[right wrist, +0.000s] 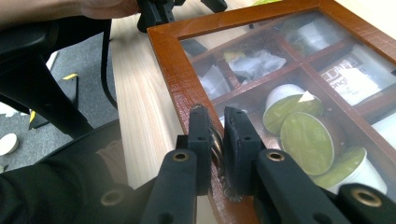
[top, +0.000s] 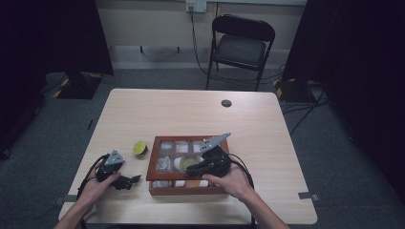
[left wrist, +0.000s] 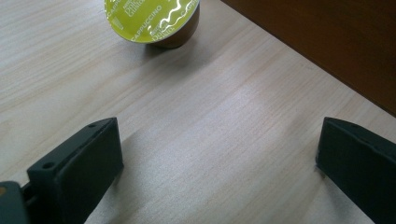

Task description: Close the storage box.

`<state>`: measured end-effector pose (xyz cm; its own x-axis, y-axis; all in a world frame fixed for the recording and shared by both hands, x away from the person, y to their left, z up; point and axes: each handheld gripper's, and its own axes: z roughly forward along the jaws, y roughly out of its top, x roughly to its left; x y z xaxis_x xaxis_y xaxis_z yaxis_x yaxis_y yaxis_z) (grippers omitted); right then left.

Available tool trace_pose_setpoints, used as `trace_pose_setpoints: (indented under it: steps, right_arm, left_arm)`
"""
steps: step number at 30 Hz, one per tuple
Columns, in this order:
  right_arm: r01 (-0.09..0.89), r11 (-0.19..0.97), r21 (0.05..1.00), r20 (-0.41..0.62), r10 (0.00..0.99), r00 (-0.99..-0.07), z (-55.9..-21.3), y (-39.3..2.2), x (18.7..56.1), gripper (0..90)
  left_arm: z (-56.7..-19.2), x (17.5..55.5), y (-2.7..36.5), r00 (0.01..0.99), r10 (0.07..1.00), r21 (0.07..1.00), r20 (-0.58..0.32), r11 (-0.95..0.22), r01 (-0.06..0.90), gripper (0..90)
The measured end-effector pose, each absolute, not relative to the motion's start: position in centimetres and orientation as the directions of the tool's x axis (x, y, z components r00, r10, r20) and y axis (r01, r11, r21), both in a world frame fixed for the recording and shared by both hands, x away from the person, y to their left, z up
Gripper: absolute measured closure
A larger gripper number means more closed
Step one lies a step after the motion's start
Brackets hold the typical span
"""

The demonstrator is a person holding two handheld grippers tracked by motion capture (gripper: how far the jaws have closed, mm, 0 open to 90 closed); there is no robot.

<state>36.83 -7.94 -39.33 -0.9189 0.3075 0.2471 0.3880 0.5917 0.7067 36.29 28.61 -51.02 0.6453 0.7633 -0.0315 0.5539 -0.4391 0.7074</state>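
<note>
Black jaws of the right gripper [right wrist: 217, 140] are clenched on a small metal latch [right wrist: 217, 148] at the front rim of the wooden box [right wrist: 173, 70]; the right hand [top: 228, 180] reaches over the box's near edge. Its glass lid lies flat, with green-topped capsules [right wrist: 303, 140] in the compartments just beyond the jaws. On the bench [top: 191, 112], the left gripper [top: 128, 181] rests low beside the box, released, jaws wide. One green capsule [left wrist: 152, 21] lies tilted ahead of them.
</note>
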Motion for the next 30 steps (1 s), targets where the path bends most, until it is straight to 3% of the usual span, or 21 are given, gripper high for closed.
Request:
trace_pose_setpoints:
  steps: [30]
  right_arm:
    - [0.399,0.654,0.643,0.271,0.293,-0.917,-42.7,-7.3,36.6,81.7]
  left_arm:
    - [-51.1,36.3,28.6,0.646,0.762,0.71,-0.036,-0.436,0.553,0.0]
